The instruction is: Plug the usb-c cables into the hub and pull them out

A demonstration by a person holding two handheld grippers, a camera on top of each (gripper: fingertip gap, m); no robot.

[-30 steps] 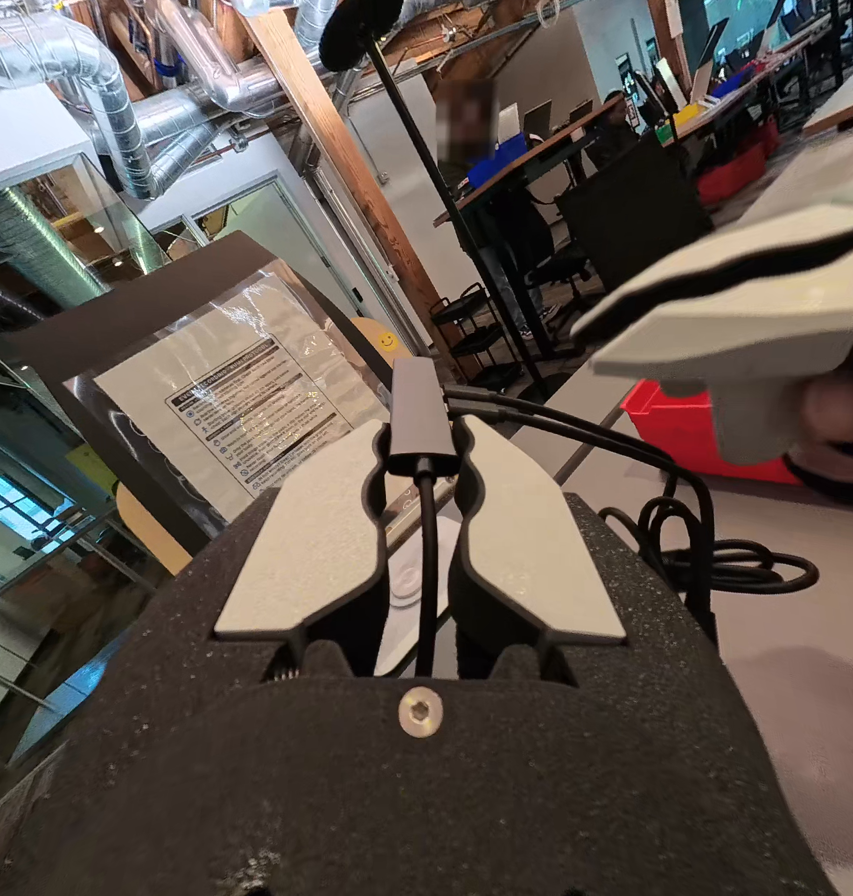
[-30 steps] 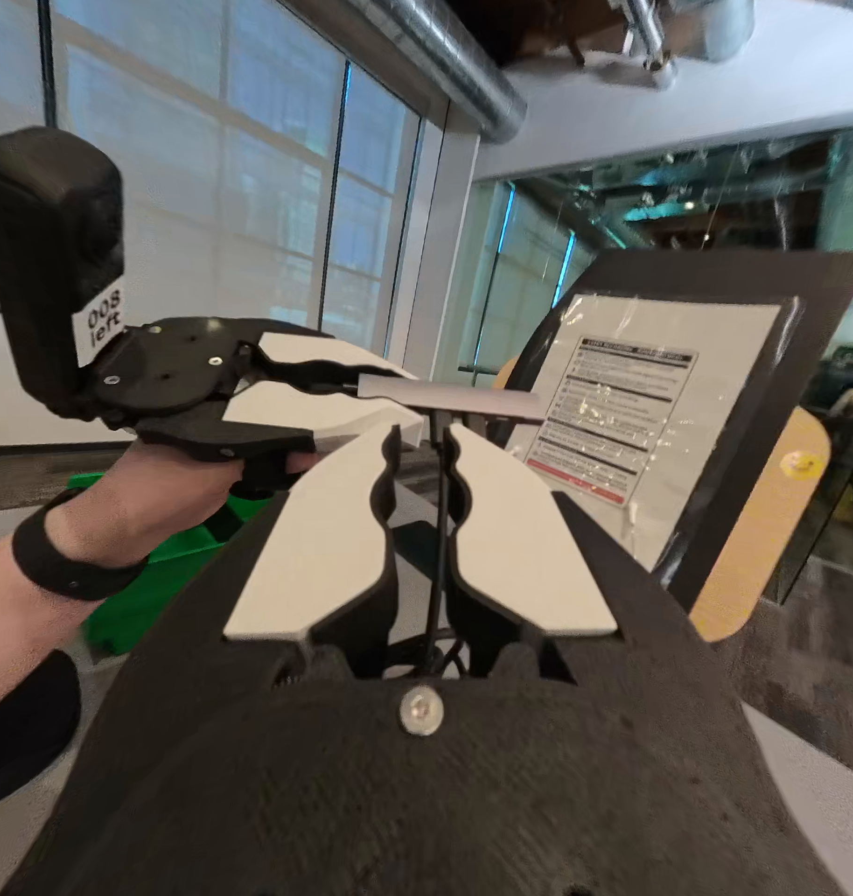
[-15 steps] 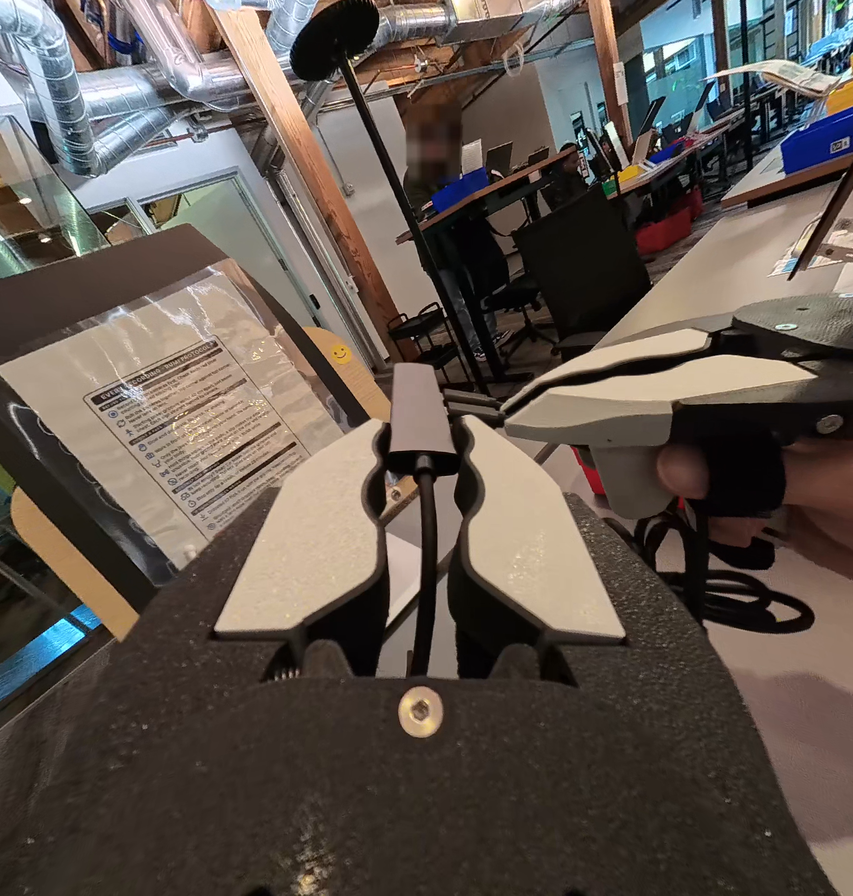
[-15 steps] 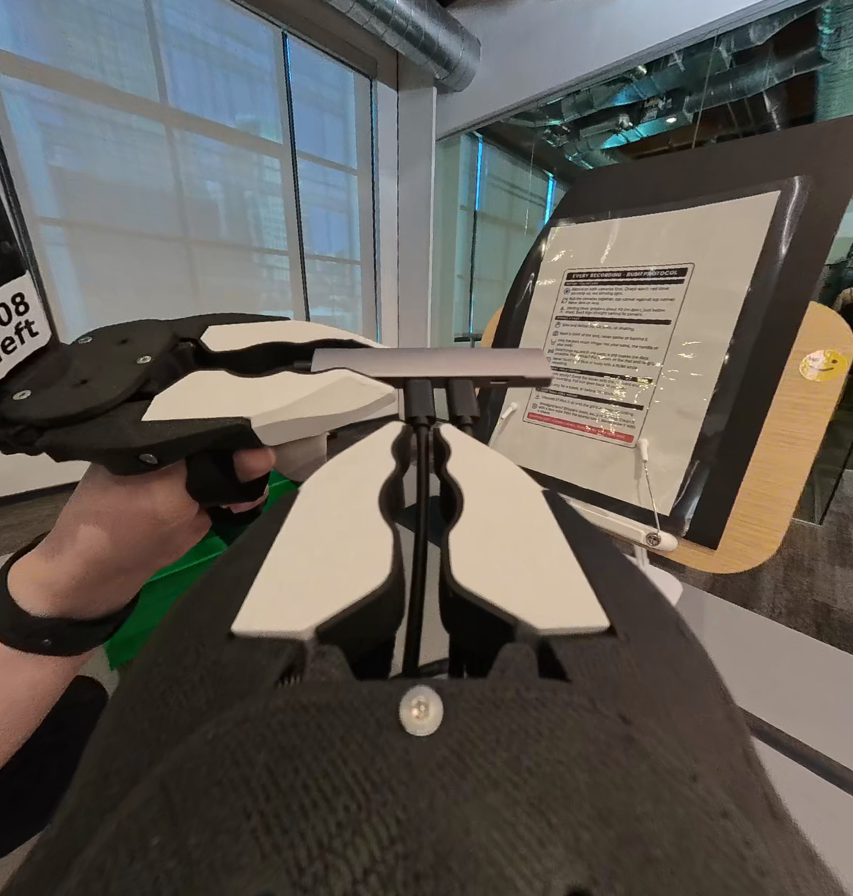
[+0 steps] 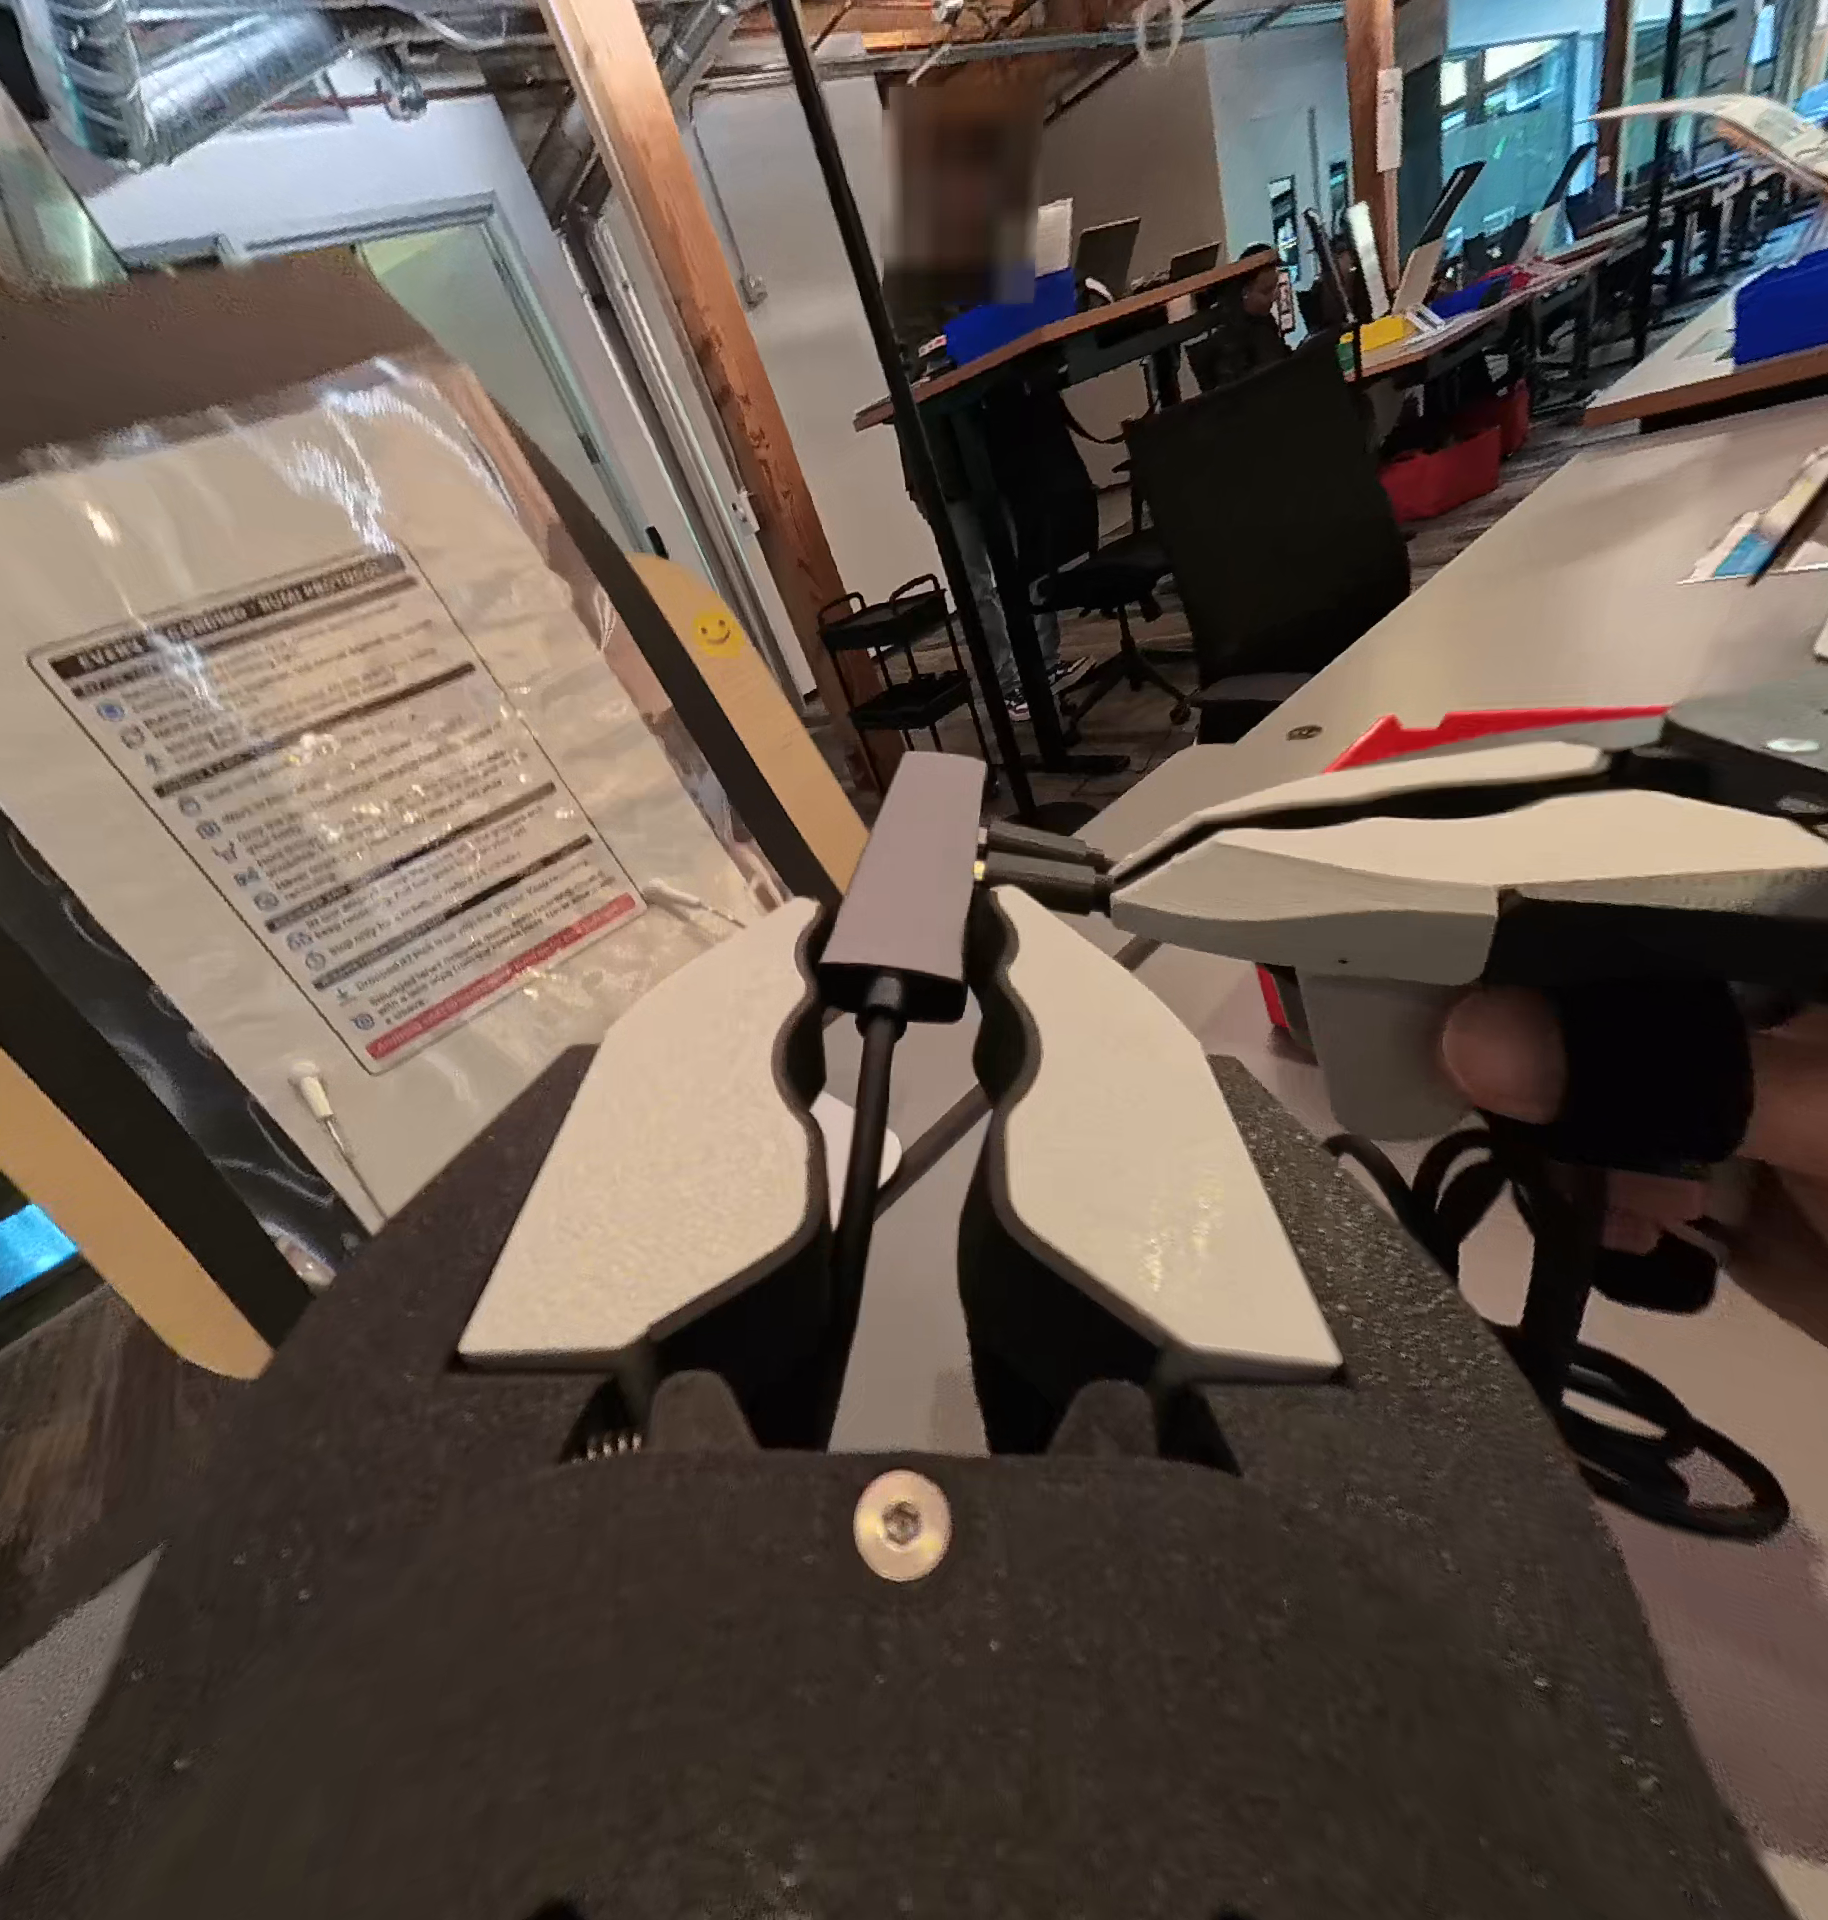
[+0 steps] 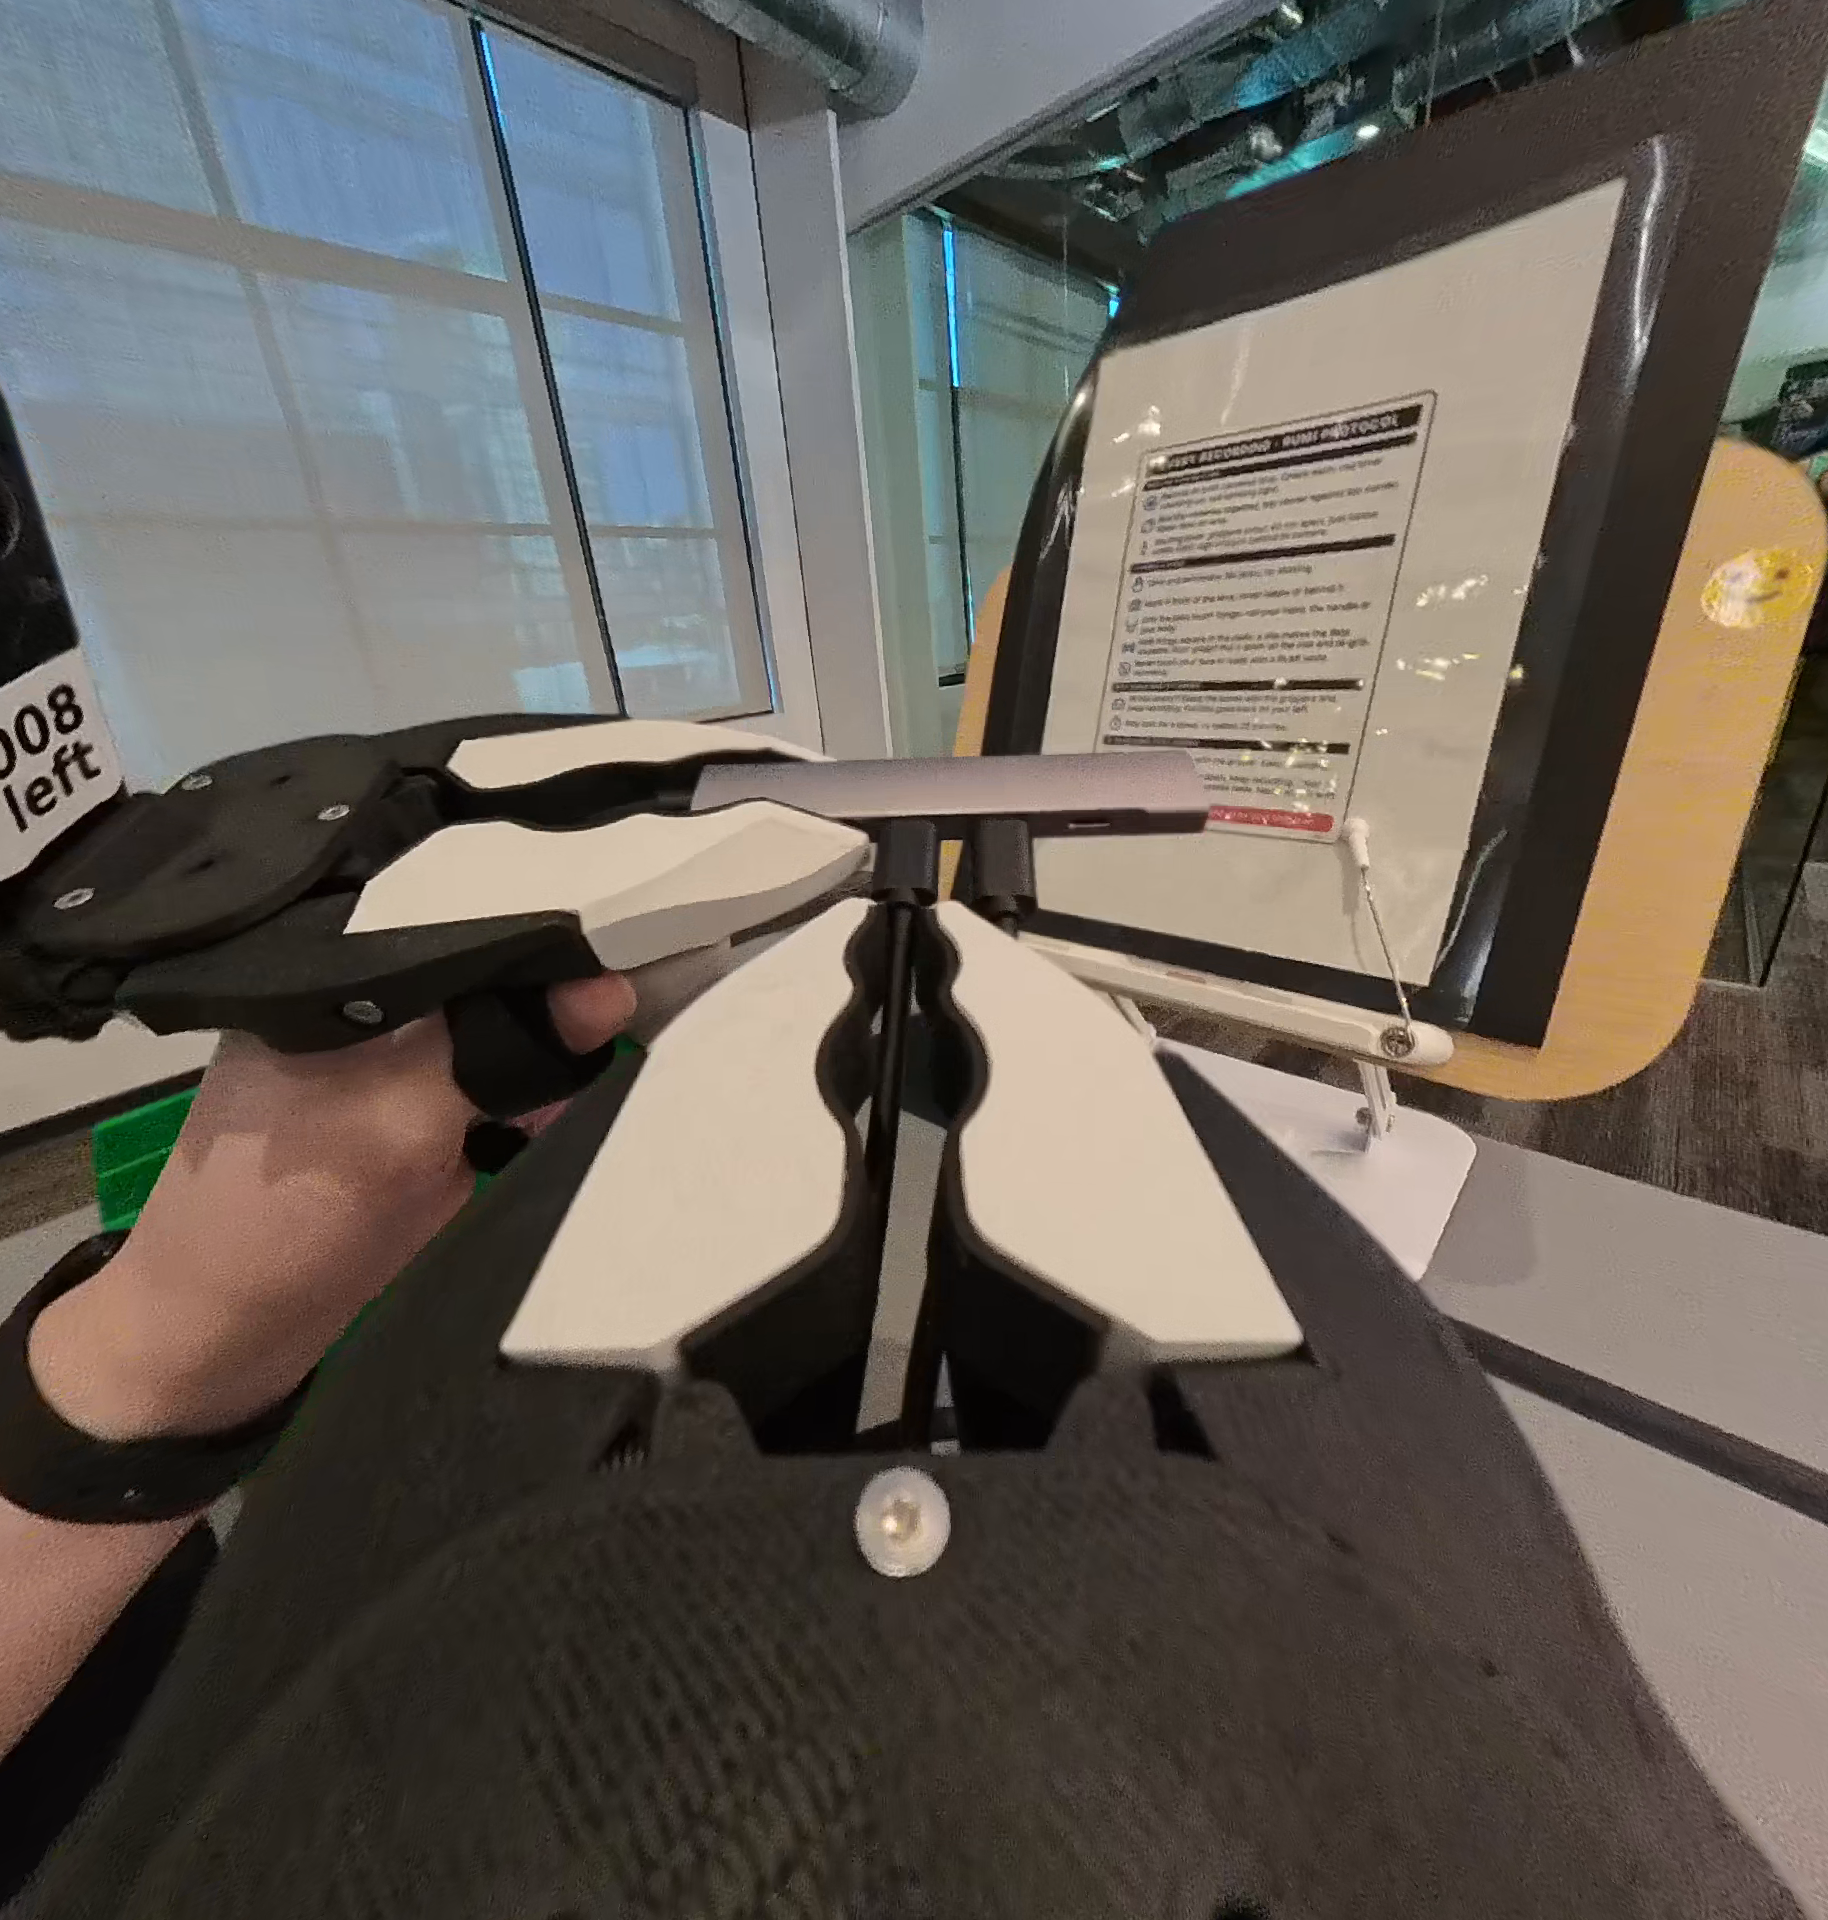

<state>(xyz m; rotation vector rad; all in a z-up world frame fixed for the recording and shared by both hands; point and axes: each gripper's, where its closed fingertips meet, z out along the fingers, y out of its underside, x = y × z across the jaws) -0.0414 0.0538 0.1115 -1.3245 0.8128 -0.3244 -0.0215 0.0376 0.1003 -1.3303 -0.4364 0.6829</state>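
Observation:
A slim dark grey hub (image 5: pixel 915 842) is held in the air; it also shows in the right wrist view (image 6: pixel 951 790). My left gripper (image 5: pixel 894 920) is shut on the hub's near end, where its own lead comes out. Two black USB-C plugs sit side by side in the hub's side ports (image 6: pixel 905 857) (image 6: pixel 1001 857). My right gripper (image 6: pixel 905 906) is shut on the cable right behind the plug nearer the left gripper. From the left wrist view the right gripper (image 5: pixel 1112 883) comes in from the right, its tips at the plugs (image 5: pixel 1035 878).
A black-framed instruction sheet on a white stand (image 6: pixel 1305 582) stands just behind the hub. Loose black cable coils (image 5: pixel 1637 1434) lie on the grey table (image 5: pixel 1564 582). A red bin (image 5: pixel 1409 740) is on the right, a green bin (image 6: pixel 141 1153) on the left. A person and desks are far behind.
My right gripper has come in along the cable until its tips sit right at the plugs. Both grippers have tilted down a little. The left gripper still holds the hub.

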